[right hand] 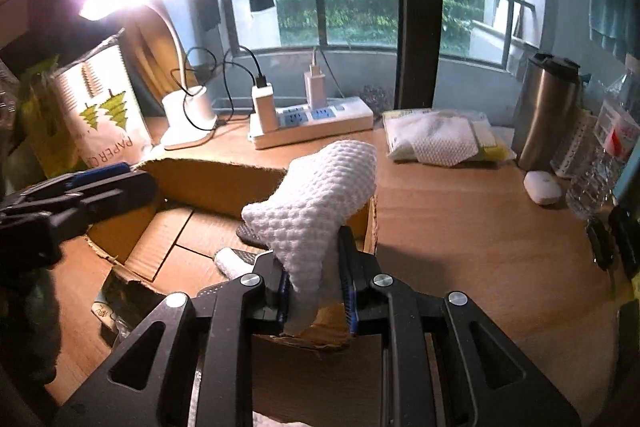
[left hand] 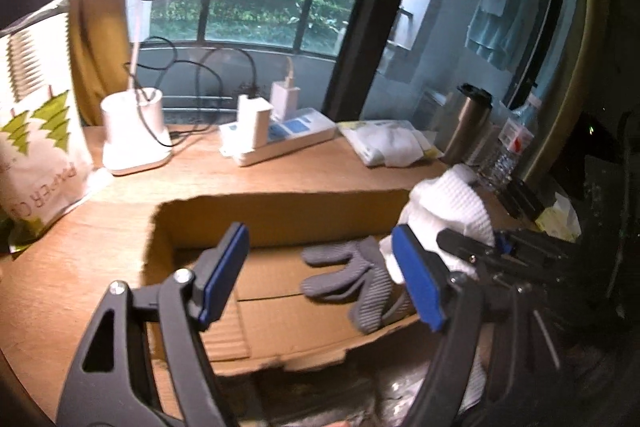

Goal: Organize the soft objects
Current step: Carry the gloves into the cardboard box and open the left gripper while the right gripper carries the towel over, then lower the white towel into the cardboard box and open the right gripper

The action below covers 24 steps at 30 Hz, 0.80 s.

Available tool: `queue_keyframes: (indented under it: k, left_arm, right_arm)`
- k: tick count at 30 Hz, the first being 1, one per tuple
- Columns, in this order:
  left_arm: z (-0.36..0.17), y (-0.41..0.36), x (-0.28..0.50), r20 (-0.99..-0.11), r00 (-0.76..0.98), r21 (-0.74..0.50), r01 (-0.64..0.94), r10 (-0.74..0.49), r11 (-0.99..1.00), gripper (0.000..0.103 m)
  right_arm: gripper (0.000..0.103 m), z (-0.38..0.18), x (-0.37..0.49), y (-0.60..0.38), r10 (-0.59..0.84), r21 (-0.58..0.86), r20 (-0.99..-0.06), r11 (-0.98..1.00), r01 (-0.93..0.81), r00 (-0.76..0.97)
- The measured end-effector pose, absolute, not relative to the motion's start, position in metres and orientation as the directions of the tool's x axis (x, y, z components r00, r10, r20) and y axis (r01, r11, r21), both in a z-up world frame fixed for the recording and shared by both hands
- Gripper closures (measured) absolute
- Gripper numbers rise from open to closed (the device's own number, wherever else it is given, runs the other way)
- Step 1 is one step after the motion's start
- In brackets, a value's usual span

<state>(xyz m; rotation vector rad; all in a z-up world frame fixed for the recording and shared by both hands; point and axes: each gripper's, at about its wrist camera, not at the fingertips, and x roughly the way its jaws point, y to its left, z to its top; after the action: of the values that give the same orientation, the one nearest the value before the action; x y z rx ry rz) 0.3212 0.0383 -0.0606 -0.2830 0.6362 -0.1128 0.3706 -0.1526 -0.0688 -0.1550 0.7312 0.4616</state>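
1. A shallow brown cardboard box [left hand: 280,223] at lower centre already holds a grey knitted glove [left hand: 352,279].
2. The right gripper [right hand: 314,287] clamps a white textured cloth [right hand: 316,199] above the box's rim, not yet deposited.
3. The left gripper [left hand: 320,279] hangs open, empty, over the box.

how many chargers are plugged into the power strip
2: a wide white charger at the left end of the power strip, and a smaller white charger beside it, nearer the middle.

A white textured cloth [right hand: 316,203], bunched, stands upright above the cardboard box's [right hand: 208,183] near edge; a grey knitted glove [left hand: 352,279] lies flat inside it.
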Motion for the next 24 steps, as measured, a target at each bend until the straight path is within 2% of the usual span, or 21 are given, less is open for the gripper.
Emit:
queue_keyframes:
  k: [5, 10, 17, 18, 20, 24]
  left_arm:
    - [-0.057, 0.051, 0.307, -0.556, 0.815, -0.283, -0.002, -0.163, 0.959, 0.027]
    - [-0.054, 0.056, 0.293, -0.542, 0.826, -0.28, -0.005, -0.154, 0.96, 0.02]
    - [-0.054, 0.053, 0.269, -0.534, 0.83, -0.293, -0.002, -0.162, 0.956, 0.02]
    - [-0.054, 0.052, 0.264, -0.53, 0.833, -0.293, -0.004, -0.158, 0.956, 0.02]
    - [-0.055, 0.052, 0.258, -0.53, 0.835, -0.29, -0.013, -0.15, 0.957, 0.02]
    - [-0.057, 0.059, 0.245, -0.534, 0.836, -0.292, -0.039, -0.129, 0.956, 0.02]
  right_arm:
    - [0.051, -0.064, 0.367, -0.15, 0.33, 0.011, -0.676, 0.898, -0.439, 0.659]
    - [0.049, -0.058, 0.358, -0.149, 0.32, -0.005, -0.666, 0.902, -0.433, 0.674]
    - [0.049, -0.065, 0.344, -0.144, 0.306, -0.033, -0.683, 0.894, -0.446, 0.664]
    - [0.047, -0.068, 0.344, -0.141, 0.303, -0.04, -0.697, 0.889, -0.457, 0.65]
    - [0.038, -0.073, 0.344, -0.138, 0.314, -0.027, -0.714, 0.881, -0.472, 0.626]
    - [0.037, -0.079, 0.347, -0.133, 0.319, -0.015, -0.73, 0.876, -0.482, 0.604]
